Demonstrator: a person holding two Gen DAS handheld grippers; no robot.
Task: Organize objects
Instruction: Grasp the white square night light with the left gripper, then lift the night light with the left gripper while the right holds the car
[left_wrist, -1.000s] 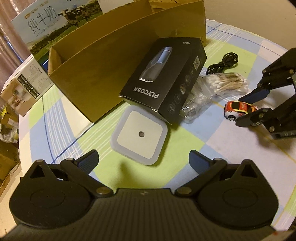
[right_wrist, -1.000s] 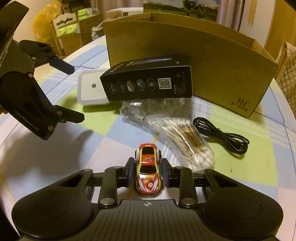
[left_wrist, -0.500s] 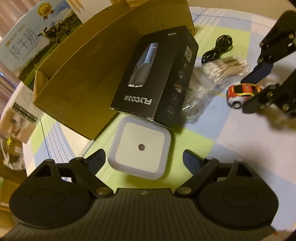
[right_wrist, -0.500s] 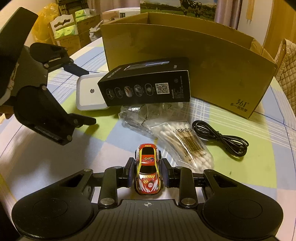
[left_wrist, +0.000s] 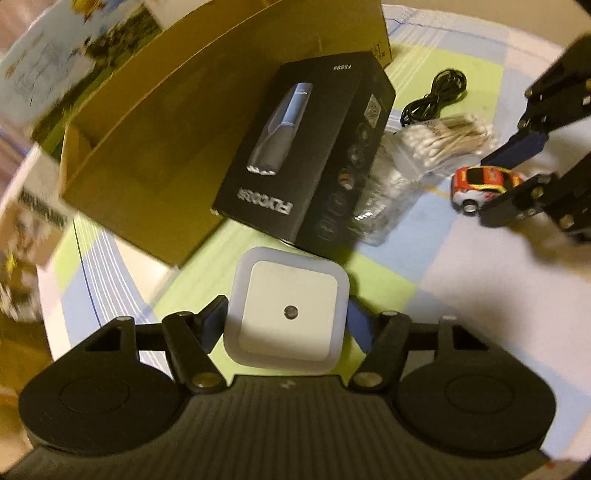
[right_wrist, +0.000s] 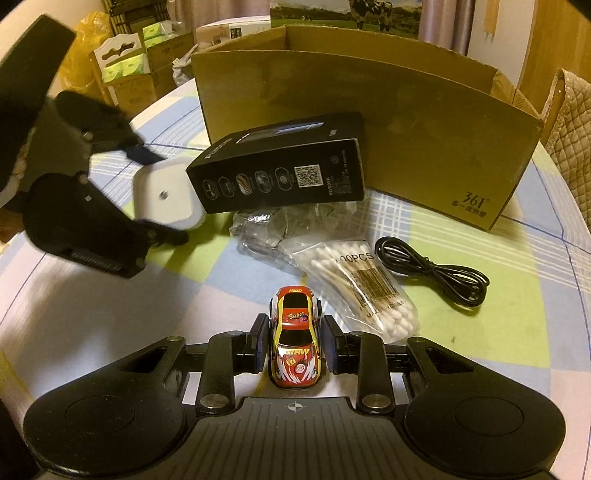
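My left gripper has its fingers against both sides of a white square night light that lies on the checked tablecloth. The night light also shows in the right wrist view, with the left gripper around it. My right gripper is shut on a small red and yellow toy car, which also shows in the left wrist view. An open brown cardboard box stands behind, with a black FLYCO product box in front of it.
A bag of cotton swabs, a crumpled clear plastic bag and a coiled black cable lie on the cloth. A milk carton box and other boxes stand beyond the table's left edge.
My left gripper moved forward over the night light and closed its fingers onto its sides. My right gripper stayed shut on the toy car and barely moved.
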